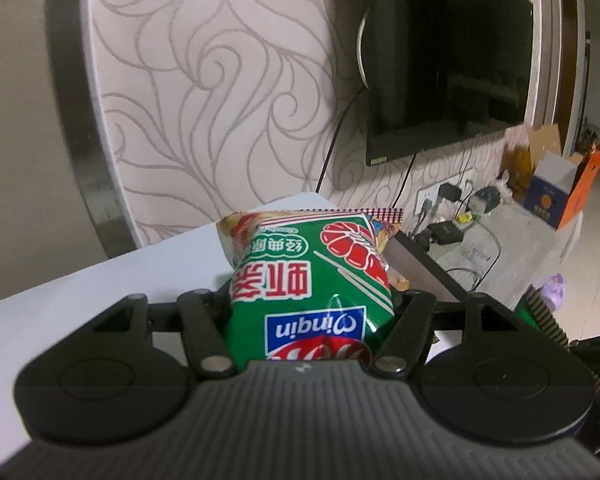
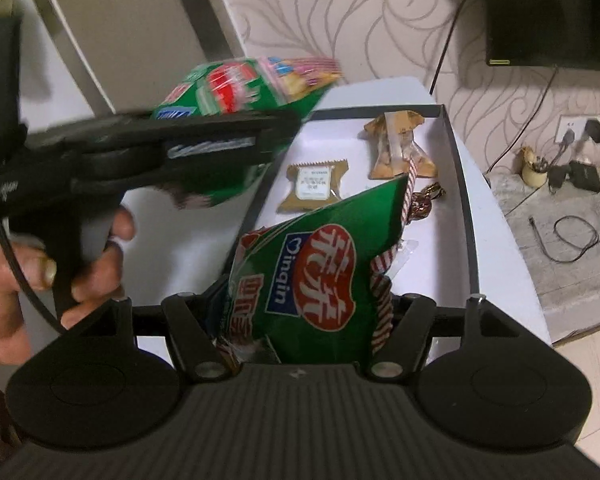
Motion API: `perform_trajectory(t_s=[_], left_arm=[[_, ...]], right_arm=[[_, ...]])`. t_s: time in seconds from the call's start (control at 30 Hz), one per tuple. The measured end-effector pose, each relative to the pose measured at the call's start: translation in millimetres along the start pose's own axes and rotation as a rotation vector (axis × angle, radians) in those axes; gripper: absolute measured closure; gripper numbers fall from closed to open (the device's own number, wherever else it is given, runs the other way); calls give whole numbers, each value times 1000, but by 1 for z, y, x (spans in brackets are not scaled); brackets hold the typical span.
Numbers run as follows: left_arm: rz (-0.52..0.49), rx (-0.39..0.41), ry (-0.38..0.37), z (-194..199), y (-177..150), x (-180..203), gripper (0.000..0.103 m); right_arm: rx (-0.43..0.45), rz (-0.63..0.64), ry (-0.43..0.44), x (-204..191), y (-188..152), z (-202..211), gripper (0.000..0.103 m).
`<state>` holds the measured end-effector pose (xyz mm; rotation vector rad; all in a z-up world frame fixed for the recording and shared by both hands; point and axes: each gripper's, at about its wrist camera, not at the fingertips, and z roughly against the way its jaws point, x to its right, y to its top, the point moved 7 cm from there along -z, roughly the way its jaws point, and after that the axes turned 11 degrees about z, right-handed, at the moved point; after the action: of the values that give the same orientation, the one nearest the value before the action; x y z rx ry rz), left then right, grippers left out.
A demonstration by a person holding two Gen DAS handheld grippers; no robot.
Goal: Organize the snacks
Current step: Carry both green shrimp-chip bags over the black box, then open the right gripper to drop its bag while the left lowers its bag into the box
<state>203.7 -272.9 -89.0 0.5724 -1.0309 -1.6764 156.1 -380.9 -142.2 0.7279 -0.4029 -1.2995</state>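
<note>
1. Holding one green snack bag point(image 1: 308, 280) is the left gripper point(image 1: 312, 300), its jaws pressed on the bag's sides above the white table point(image 1: 59, 300).
2. A second green bag point(image 2: 320, 264) is clamped by the right gripper point(image 2: 300, 312) over the black-rimmed tray point(image 2: 466, 200).
3. Both bags are judged light, puffy and slippery.
4. Gentle squeezing near the middle is advised, so the chips are not crushed.

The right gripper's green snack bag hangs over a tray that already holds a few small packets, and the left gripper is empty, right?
Not quite: the left gripper also holds a green snack bag, as the left wrist view shows. The right gripper does hold its green bag over the tray with small packets.
</note>
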Motion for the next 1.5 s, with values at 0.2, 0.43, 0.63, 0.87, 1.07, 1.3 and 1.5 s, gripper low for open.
perform_trajectory(t_s=[0.2, 0.43, 0.63, 0.87, 1.07, 1.3, 1.5], left_arm=[[-15, -61, -28, -20, -7, 12, 26], [-85, -3, -50, -10, -1, 23, 16], [-91, 19, -42, -4, 3, 24, 16], [-57, 29, -40, 1, 10, 17, 16], [-52, 31, -33, 4, 11, 20, 16], [-44, -7, -40, 0, 9, 19, 16], [-63, -19, -53, 0, 5, 23, 16]], right_arm=[[-55, 74, 4, 0, 4, -19, 22], [-45, 183, -80, -1, 9, -5, 9], [10, 207, -147, 2, 17, 14, 8], [91, 141, -170, 14, 25, 44, 8], [74, 64, -176, 25, 13, 45, 8], [83, 27, -181, 19, 11, 49, 8], [91, -20, -186, 14, 12, 55, 8]])
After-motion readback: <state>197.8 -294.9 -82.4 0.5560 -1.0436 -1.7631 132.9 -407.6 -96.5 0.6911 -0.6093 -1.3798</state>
